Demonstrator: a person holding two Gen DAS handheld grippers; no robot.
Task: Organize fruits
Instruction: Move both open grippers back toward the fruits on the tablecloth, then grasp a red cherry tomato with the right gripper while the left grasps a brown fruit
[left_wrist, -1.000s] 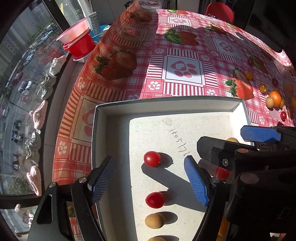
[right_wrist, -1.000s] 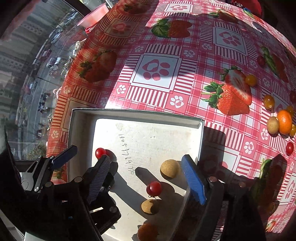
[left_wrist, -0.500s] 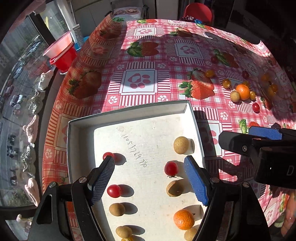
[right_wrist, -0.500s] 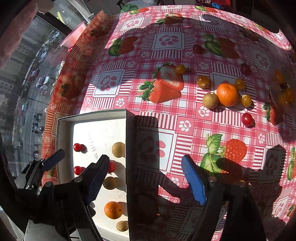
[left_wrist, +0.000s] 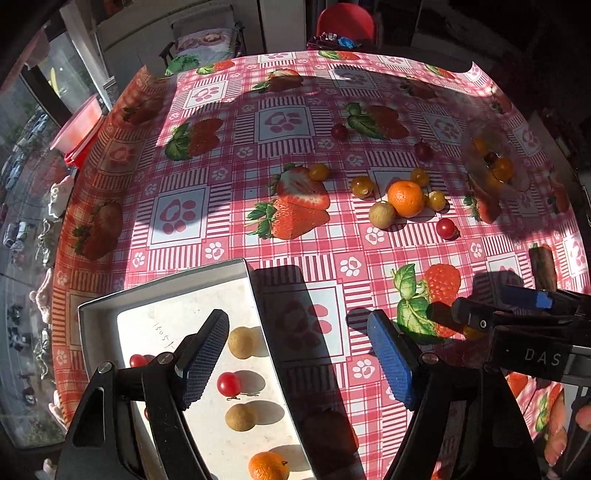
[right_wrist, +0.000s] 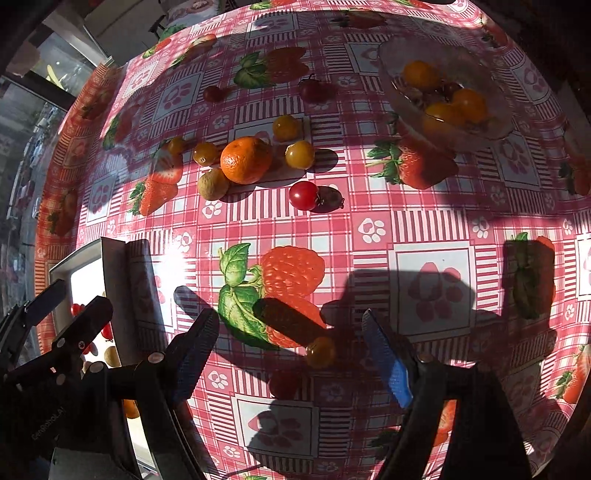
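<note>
Right gripper (right_wrist: 290, 349) fingers apart, empty, pointing down over a small yellow tomato (right_wrist: 320, 352) in shadow on the surface; left gripper (left_wrist: 297, 356) likewise apart, empty, straddling the tray (left_wrist: 258, 295) wall. Best to centre on the tomato, descend square, close gently. Tomato round, glossy, likely to roll.

Red-checked strawberry tablecloth (left_wrist: 295, 240), orange mandarin (left_wrist: 405, 198).

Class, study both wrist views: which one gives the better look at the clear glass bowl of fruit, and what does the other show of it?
The right wrist view. There the glass bowl sits large at upper right, with orange and yellow fruit inside clearly visible. In the left wrist view the bowl is small, shaded and distorted near the right edge.
</note>
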